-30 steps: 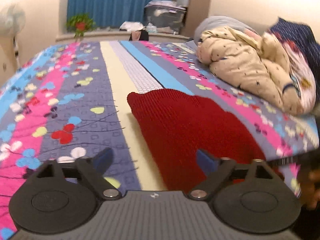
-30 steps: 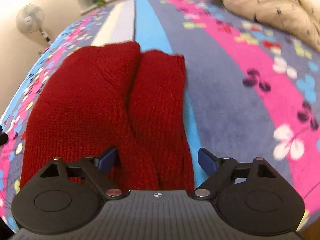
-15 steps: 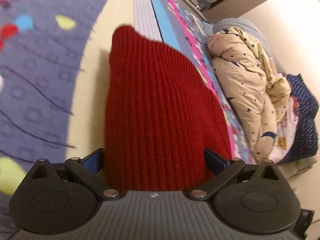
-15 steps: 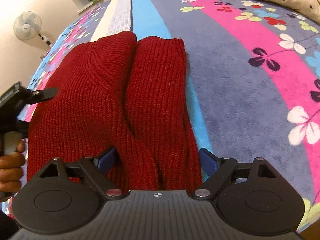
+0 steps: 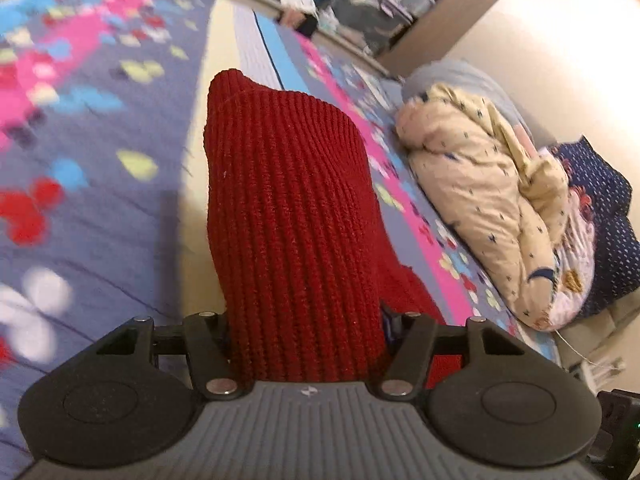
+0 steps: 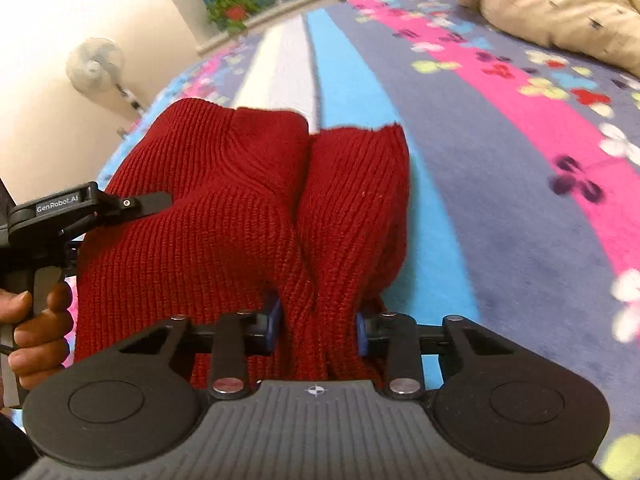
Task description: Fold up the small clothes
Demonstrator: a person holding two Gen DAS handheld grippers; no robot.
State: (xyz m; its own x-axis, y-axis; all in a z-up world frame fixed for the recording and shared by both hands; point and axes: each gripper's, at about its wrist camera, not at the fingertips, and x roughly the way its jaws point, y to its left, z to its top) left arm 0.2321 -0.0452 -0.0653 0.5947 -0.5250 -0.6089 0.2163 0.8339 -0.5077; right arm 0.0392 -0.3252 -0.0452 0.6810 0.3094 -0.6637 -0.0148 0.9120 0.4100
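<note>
A red knit garment [image 5: 288, 208] lies folded lengthwise on the flowered bedspread [image 5: 80, 208]. My left gripper [image 5: 306, 328] has the garment's near edge bunched between its jaws, which are closing, and the pads press the knit on both sides. In the right wrist view the garment [image 6: 224, 208] shows two long folds side by side. My right gripper [image 6: 318, 324] pinches the right fold at its near end, its jaws closing too. The left gripper [image 6: 80, 208], held by a hand [image 6: 36, 320], sits at the garment's left edge.
A cream star-print quilt [image 5: 480, 192] and a dark blue dotted cloth [image 5: 600, 208] are piled along the bed's right side by the wall. A standing fan [image 6: 96, 66] and a potted plant [image 6: 234, 6] stand beyond the bed's far left.
Both grippers went from wide open to pinching the garment's near edge. The left one slid over from the bedspread onto the garment and rolled. The knit now bunches up and lifts slightly.
</note>
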